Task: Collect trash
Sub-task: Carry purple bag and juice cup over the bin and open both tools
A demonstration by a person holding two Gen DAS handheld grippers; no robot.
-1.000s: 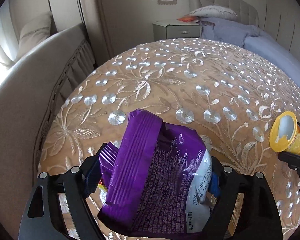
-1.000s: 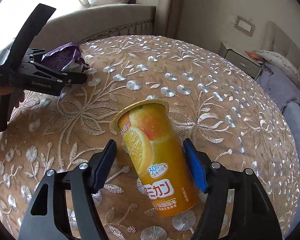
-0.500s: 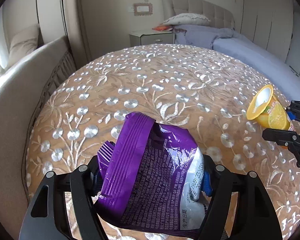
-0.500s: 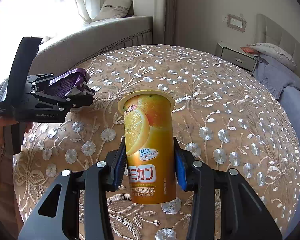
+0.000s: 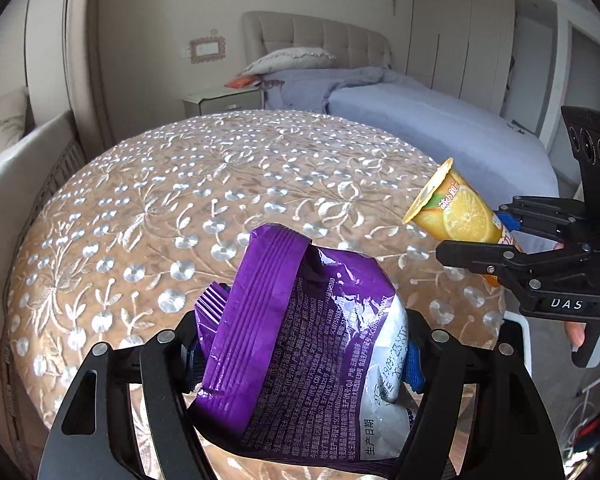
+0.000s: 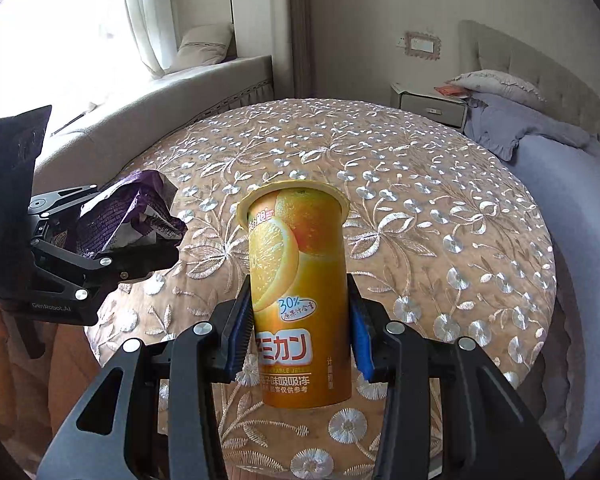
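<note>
The left hand-held gripper (image 5: 300, 356) is clamped on the purple bag (image 5: 300, 344) and the right hand-held gripper (image 6: 300, 336) on the orange cup (image 6: 298, 292), both lifted clear above the desk (image 6: 440, 200) near its front edge, likely for carrying to a bin.

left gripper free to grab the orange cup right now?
Probably not. The left gripper is shut on the purple bag, so its fingers are full, and the cup is already clamped in the right gripper, off the table.
</note>
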